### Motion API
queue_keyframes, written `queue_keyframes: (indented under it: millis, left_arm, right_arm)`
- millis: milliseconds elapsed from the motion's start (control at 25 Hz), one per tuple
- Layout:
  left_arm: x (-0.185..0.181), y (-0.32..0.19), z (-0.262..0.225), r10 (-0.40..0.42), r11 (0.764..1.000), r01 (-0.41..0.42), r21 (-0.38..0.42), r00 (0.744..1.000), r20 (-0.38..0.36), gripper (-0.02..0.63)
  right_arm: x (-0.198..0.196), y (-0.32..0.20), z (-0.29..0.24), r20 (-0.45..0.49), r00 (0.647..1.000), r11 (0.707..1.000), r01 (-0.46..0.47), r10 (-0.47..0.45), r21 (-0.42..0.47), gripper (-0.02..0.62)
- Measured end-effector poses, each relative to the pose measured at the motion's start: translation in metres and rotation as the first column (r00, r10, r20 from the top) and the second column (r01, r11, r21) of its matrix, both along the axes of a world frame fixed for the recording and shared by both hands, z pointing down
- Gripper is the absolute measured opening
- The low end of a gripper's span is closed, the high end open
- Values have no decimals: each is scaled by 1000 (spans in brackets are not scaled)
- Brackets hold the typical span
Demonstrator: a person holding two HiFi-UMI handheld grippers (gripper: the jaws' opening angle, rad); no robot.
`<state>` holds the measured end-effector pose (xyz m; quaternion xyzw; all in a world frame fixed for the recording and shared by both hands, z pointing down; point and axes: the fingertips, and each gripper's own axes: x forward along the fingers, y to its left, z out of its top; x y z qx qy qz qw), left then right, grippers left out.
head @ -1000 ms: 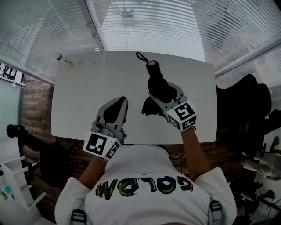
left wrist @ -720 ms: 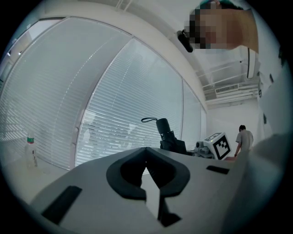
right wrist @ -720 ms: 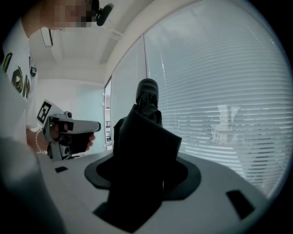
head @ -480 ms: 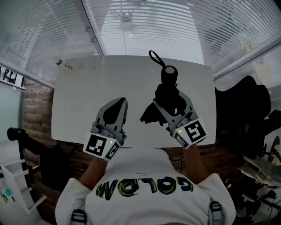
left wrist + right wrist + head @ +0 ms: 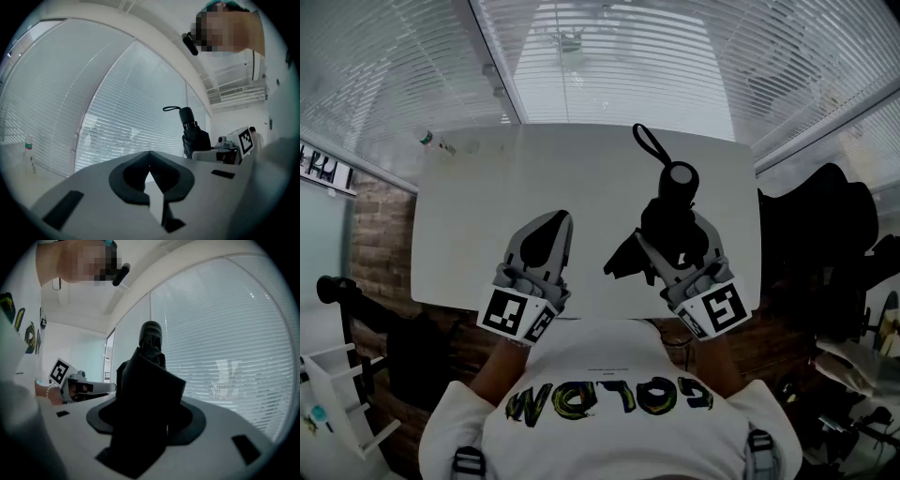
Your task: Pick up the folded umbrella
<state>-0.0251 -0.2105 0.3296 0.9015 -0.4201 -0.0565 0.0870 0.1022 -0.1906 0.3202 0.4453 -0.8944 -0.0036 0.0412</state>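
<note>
In your right gripper view, the folded umbrella (image 5: 146,408) hides the spot where your right hand-held gripper (image 5: 677,232) squeezes it. At the upper left of the desk (image 5: 487,216), a little thing (image 5: 429,141) is too small to tell.

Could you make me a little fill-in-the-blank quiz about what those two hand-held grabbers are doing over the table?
1. The right gripper is shut on a folded black ____.
2. The left gripper, shut, holds ____.
3. Both grippers are over a table whose top is coloured ____.

Missing words: umbrella; nothing; white.
</note>
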Motion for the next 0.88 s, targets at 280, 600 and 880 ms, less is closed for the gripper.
queue_keyframes:
  millis: [280, 600, 880]
  left_arm:
    - [1, 1, -3, 4, 1000, -4, 4, 1000, -2, 8]
    - [-1, 2, -5, 7, 1000, -7, 5, 1000, -1, 8]
    - [-3, 2, -3, 13, 1000, -13, 2, 1000, -3, 8]
  right_arm:
    - [4, 5, -9, 15, 1000, 1000, -15, 14, 22, 252]
    - [4, 5, -9, 6, 1000, 999, -24, 24, 22, 252]
    - [1, 3, -8, 7, 1000, 999, -27, 26, 18, 252]
